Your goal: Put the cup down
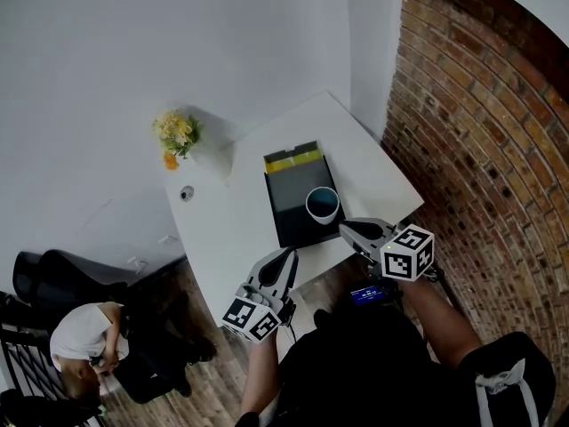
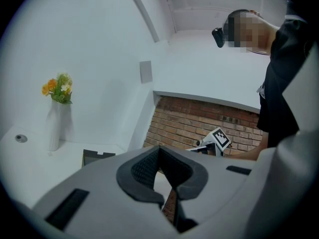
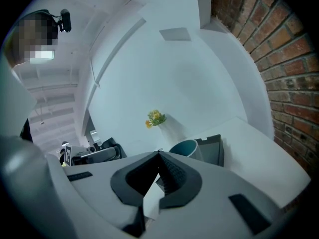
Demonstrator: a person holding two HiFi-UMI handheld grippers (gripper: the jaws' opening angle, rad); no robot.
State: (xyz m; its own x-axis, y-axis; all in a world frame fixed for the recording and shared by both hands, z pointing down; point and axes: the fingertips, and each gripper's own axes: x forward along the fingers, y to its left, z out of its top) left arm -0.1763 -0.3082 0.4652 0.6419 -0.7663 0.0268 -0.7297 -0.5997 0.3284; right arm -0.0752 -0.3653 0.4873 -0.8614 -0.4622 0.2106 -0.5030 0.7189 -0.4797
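A cup (image 1: 322, 205), white outside and blue inside, stands upright on the dark tray (image 1: 289, 198) on the white table. In the right gripper view the cup (image 3: 186, 147) shows just beyond the jaw tips, apart from them. My right gripper (image 1: 343, 228) is shut and holds nothing; it hovers at the table's near edge, a little short of the cup. My left gripper (image 1: 289, 253) is shut and empty too, at the near edge left of the tray. Its view looks over the table, with the tray's end (image 2: 97, 156) low down and no cup in sight.
A white vase of yellow flowers (image 1: 177, 136) stands at the table's far left corner, with a small round fitting (image 1: 186, 193) close by. A brick wall (image 1: 480, 149) runs along the right. A person in a white top (image 1: 84, 336) sits on the floor at lower left.
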